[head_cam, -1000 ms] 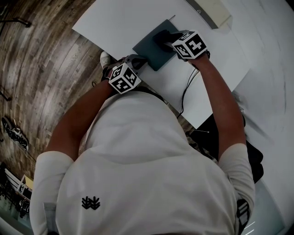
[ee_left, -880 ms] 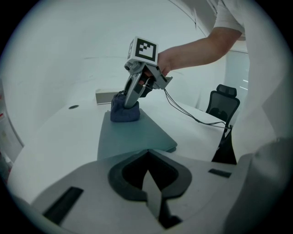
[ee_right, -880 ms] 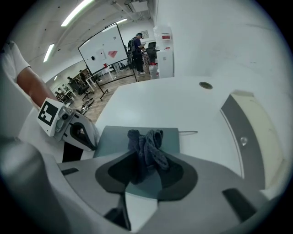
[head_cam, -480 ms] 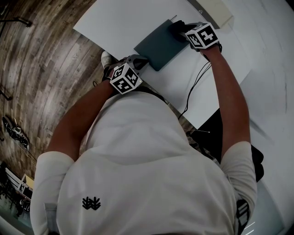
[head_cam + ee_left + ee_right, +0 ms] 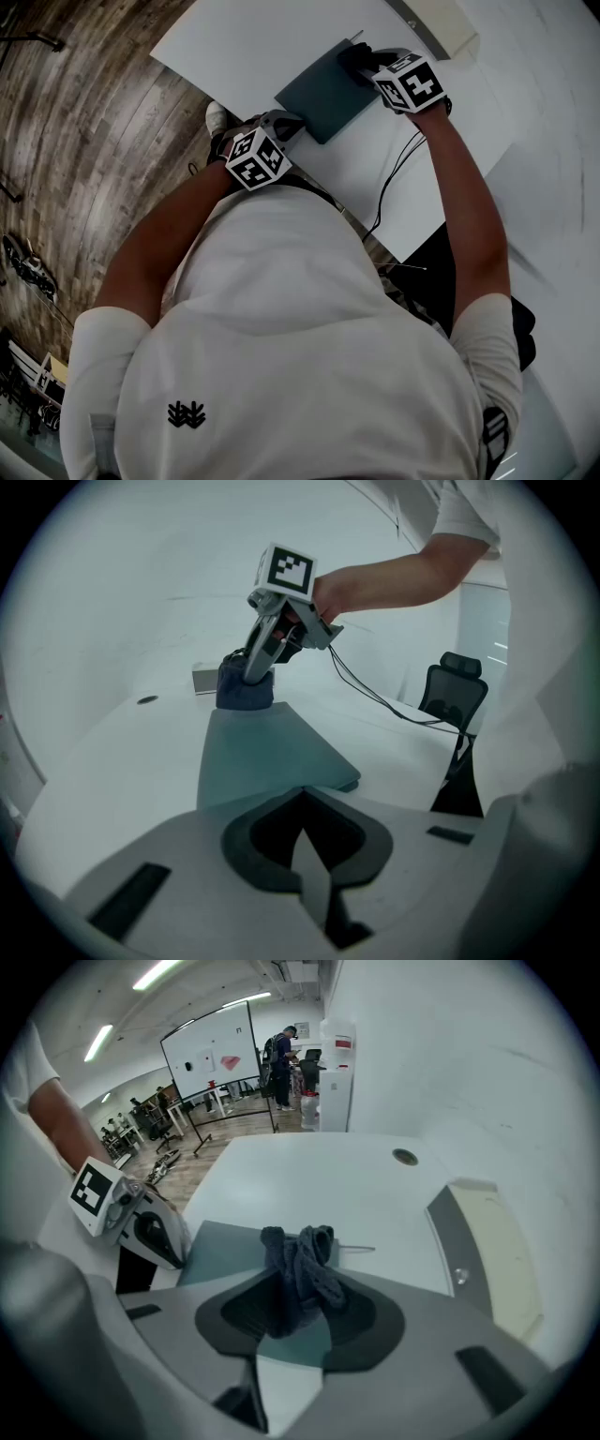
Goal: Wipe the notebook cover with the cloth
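Note:
A teal notebook point(image 5: 323, 94) lies flat on the white table point(image 5: 244, 42). My right gripper point(image 5: 367, 67) is shut on a dark bunched cloth point(image 5: 300, 1274) and presses it onto the notebook's far right corner; in the left gripper view the cloth point(image 5: 244, 688) sits at the cover's far end under that gripper point(image 5: 255, 672). My left gripper point(image 5: 286, 127) rests at the notebook's near corner, jaws closed together with nothing seen between them. The right gripper view shows the cover point(image 5: 225, 1246) reaching left toward the left gripper point(image 5: 155, 1232).
A beige and grey flat box point(image 5: 441, 23) lies beyond the notebook at the table's far edge. A black cable point(image 5: 394, 178) trails from the right gripper over the table. A thin pin-like strip point(image 5: 356, 1249) sticks out past the notebook. A black chair point(image 5: 453, 700) stands beside the table.
My right gripper carried the cloth from the middle of the cover out to its far right corner, then eased back slightly. The left gripper stayed put.

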